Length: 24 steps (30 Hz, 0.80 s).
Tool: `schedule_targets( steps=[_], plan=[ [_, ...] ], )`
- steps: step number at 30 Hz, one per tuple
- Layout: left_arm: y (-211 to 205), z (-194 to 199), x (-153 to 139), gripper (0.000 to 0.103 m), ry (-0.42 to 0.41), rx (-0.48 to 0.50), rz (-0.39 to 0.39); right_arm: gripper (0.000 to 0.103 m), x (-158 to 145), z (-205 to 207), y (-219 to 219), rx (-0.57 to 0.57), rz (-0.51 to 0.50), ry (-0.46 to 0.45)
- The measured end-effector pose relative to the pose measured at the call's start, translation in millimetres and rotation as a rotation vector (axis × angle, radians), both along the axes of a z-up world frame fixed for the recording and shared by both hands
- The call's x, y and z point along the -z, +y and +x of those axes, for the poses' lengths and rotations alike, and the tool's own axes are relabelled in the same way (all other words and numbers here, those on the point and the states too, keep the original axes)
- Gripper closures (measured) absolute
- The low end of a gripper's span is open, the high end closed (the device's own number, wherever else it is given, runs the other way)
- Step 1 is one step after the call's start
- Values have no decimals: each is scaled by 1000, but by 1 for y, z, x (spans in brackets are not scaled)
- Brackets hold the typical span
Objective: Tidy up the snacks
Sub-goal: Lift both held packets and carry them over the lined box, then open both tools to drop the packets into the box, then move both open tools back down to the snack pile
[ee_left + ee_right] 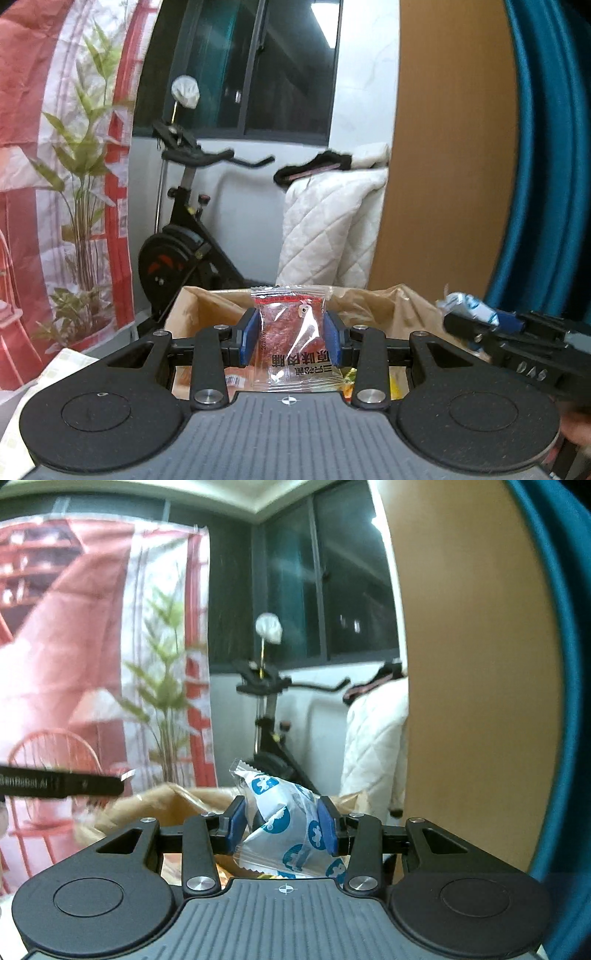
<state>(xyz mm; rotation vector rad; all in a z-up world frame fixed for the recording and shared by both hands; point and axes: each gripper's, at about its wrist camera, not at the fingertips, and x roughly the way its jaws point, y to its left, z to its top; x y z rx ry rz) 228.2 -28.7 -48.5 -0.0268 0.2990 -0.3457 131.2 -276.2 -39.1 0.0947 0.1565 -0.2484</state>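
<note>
Your left gripper [290, 341] is clamping a jerky packet [291, 347]; your right gripper [282, 829] is squeezing a blue-dotted snack pouch [284, 823]; slick film risks slipping above the cardboard box [207, 306].

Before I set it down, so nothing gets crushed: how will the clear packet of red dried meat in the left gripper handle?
The clear packet is probably light: the left gripper holds it upright by its sides alone. Its film looks glossy, so it may slip. The crinkled wrapper suggests it flexes rather than breaks.
</note>
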Motion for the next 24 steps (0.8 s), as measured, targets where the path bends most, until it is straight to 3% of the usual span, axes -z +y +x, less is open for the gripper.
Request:
schedule_targets(
  steps=[5, 9, 12, 14, 24],
  plan=[
    [-13, 37, 10, 63, 85, 25, 62, 65, 11, 41, -6, 34, 37, 118],
    [-16, 49, 17, 61, 122, 34, 68, 64, 20, 54, 0, 41, 39, 168],
    [-15, 41, 18, 47, 108, 57, 85, 58, 22, 53, 2, 47, 65, 171],
    [-14, 34, 18, 47, 90, 45, 106, 53, 22, 48, 2, 47, 79, 164],
    [8, 5, 8, 47, 124, 26, 54, 51, 10, 5, 13, 29, 102, 133]
  ],
)
